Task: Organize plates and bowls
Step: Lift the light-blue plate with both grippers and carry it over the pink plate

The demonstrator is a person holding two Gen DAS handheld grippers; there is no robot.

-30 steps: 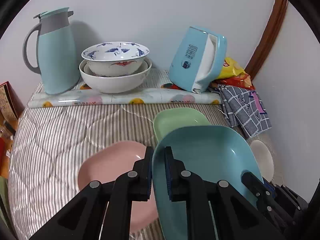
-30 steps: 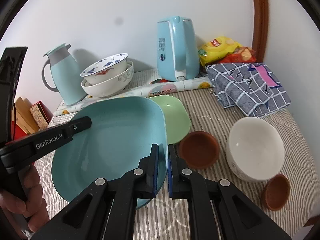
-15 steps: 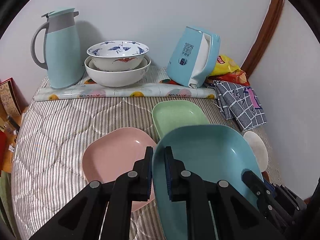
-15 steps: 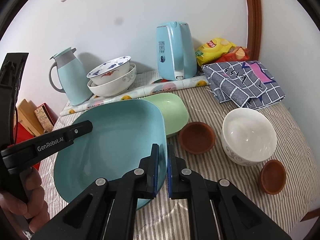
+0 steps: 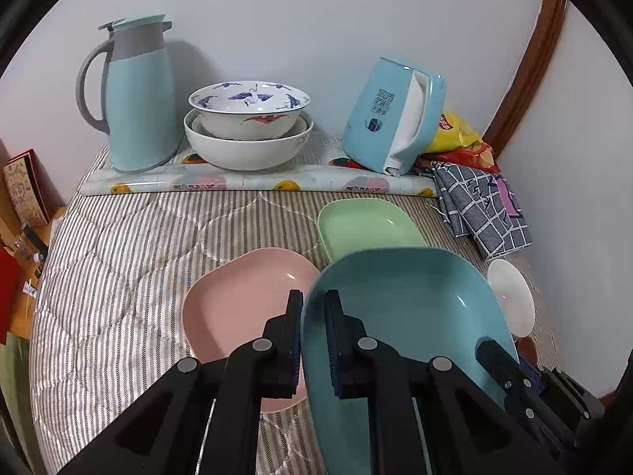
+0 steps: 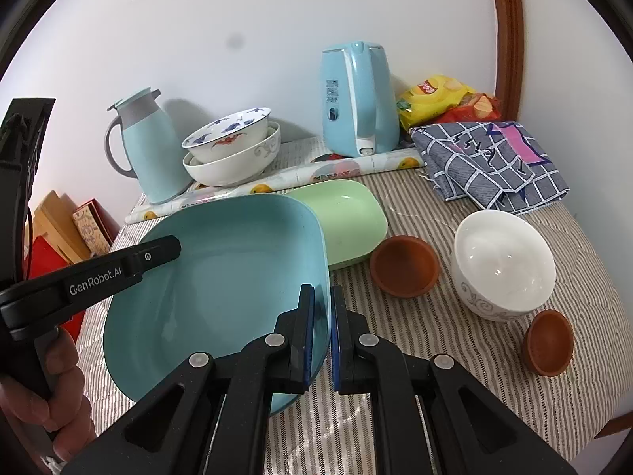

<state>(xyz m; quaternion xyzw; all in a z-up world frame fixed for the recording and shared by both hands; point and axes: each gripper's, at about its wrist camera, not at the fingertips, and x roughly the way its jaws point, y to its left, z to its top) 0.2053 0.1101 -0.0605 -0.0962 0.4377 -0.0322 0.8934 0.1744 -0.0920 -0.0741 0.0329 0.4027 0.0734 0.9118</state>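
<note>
Grippers, left (image 5: 313, 336) and right (image 6: 323, 340), are both pinching the blue plate (image 6: 237, 277) aloft; I'm judging stacking onto the pink plate (image 5: 245, 304) next.

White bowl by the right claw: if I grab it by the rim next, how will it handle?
The white bowl looks glazed ceramic, so probably slippery, fairly heavy and chip-prone. It stands upright on a narrow foot on soft quilted cloth, so a sideways nudge may tip it.

"GenRobot.AI" in white on the left claw's (image 6: 166, 247) black arm, unreadable print on the blue kettle (image 6: 358, 103)
</note>
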